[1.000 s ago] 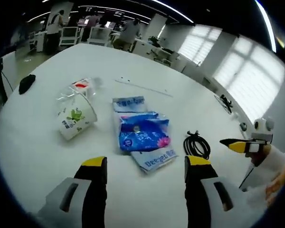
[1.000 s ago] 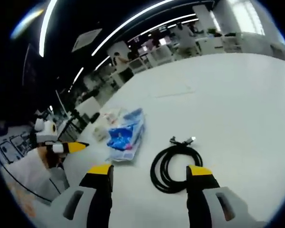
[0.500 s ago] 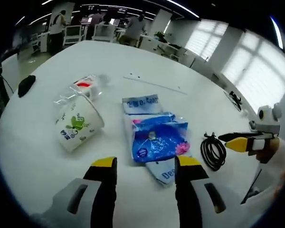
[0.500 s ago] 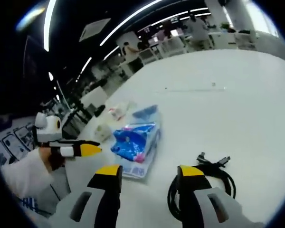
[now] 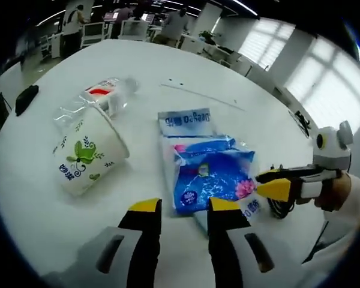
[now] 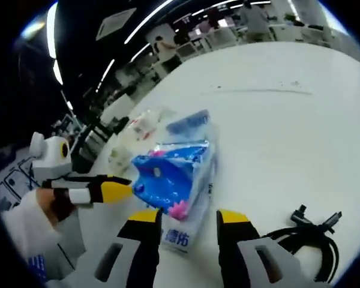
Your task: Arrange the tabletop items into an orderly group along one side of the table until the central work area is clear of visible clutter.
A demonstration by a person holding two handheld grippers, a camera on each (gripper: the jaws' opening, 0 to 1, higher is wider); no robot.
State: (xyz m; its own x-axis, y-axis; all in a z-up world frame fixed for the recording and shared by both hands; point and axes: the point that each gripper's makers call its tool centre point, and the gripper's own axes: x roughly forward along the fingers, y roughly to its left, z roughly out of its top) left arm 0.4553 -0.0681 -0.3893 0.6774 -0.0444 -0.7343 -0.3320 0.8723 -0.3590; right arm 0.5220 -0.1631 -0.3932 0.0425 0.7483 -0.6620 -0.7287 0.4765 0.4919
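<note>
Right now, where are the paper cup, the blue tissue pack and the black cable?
paper cup (image 5: 87, 157), left gripper view, on its printed side wall.
blue tissue pack (image 5: 211, 179), left gripper view, on its blue top face.
black cable (image 6: 312, 242), right gripper view, on the coil.

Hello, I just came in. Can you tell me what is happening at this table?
A person holds two grippers over a white table. Both are aimed at the blue tissue packs in the middle; the left gripper and right gripper are open and hold nothing. A paper cup and a plastic bottle lie on their sides nearby, and a black cable is beside the packs.
</note>
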